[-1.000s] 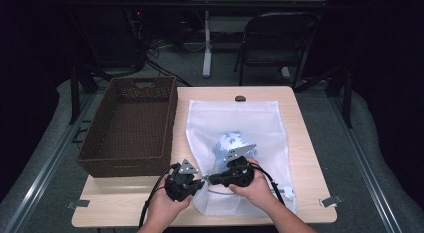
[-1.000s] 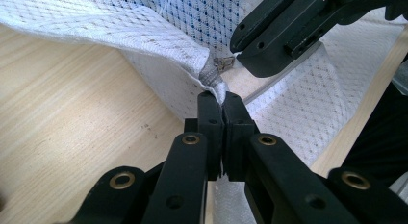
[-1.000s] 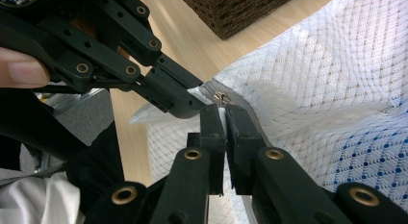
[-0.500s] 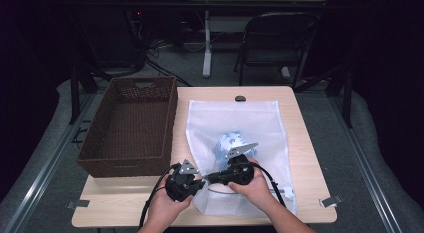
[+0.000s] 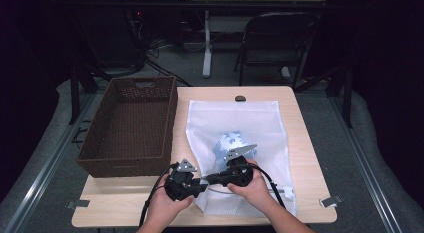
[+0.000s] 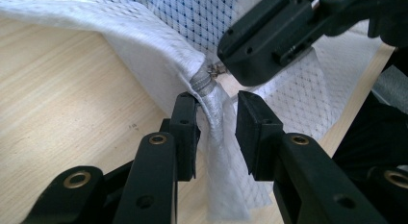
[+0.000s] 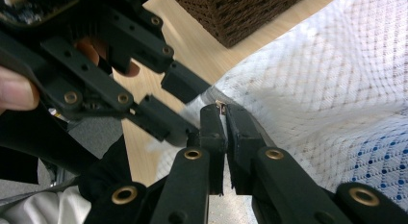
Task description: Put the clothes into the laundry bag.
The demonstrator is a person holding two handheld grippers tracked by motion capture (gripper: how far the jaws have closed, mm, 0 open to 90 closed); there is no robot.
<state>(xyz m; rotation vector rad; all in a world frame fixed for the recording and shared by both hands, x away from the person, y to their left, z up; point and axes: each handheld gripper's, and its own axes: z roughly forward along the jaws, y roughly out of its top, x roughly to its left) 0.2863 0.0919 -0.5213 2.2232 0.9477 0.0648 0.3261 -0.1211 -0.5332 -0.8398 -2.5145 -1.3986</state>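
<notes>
Nothing has moved much since a second ago: both hands sit where they were at the bench's near edge, claws meeting over the bag's corner.

The right claw point(image 7: 223, 119) is clamped, its jaws almost together on the small metal zip pull point(image 7: 221, 106) at the bag's gathered corner. The left claw point(image 6: 216, 125) has its jaws apart, a bunched fold of the bag's edge hanging between them and touching one jaw; the grey zip end sits just above.

The white mesh bag point(image 5: 240, 128) lies flat on the bench point(image 5: 305, 143), holding a blue-and-white bundle point(image 5: 230, 143). A brown woven basket point(image 5: 131, 125) stands just beside the bag, on the left. A folding chair point(image 5: 277, 40) stands beyond the bench.
</notes>
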